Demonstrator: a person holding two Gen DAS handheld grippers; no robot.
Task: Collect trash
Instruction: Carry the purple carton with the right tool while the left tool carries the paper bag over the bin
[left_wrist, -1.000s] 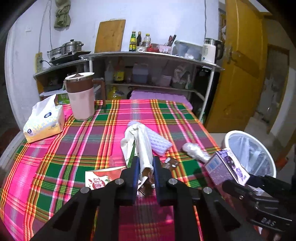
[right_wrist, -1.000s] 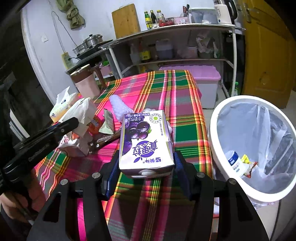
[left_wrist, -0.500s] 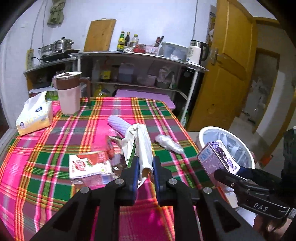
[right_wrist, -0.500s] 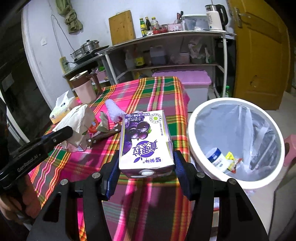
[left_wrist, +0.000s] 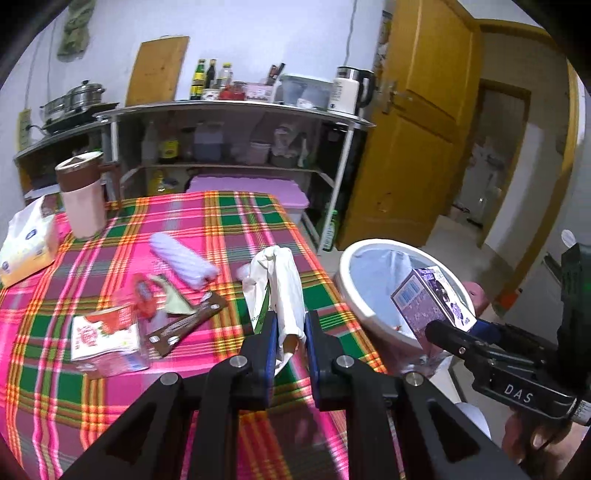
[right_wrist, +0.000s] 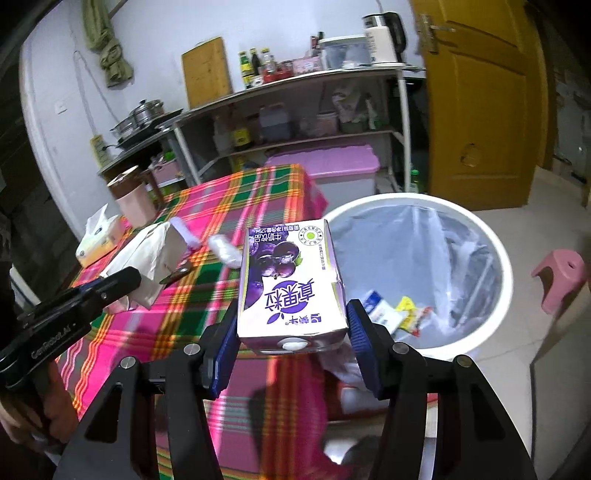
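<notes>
My left gripper (left_wrist: 287, 328) is shut on a crumpled white paper bag (left_wrist: 279, 286), held above the right edge of the plaid table (left_wrist: 221, 221). My right gripper (right_wrist: 291, 332) is shut on a purple drink carton (right_wrist: 290, 284), which also shows in the left wrist view as the purple carton (left_wrist: 430, 295) hanging in front of the bin. The white trash bin (right_wrist: 491, 251) with a clear liner stands on the floor just right of the table and holds a few wrappers (right_wrist: 391, 312). The bin (left_wrist: 354, 284) lies right of the paper bag.
On the table lie a red-and-white packet (left_wrist: 103, 332), a brown wrapper (left_wrist: 184, 325), a lilac ribbed roll (left_wrist: 183, 262), a tissue pack (left_wrist: 24, 240) and a brown-lidded jug (left_wrist: 83, 195). A metal shelf unit (left_wrist: 236, 110) stands behind; a pink stool (right_wrist: 563, 277) is right of the bin.
Both grippers have moved to the right with their loads, toward the bin. The bin now fills more of both views and the table has slid left.
</notes>
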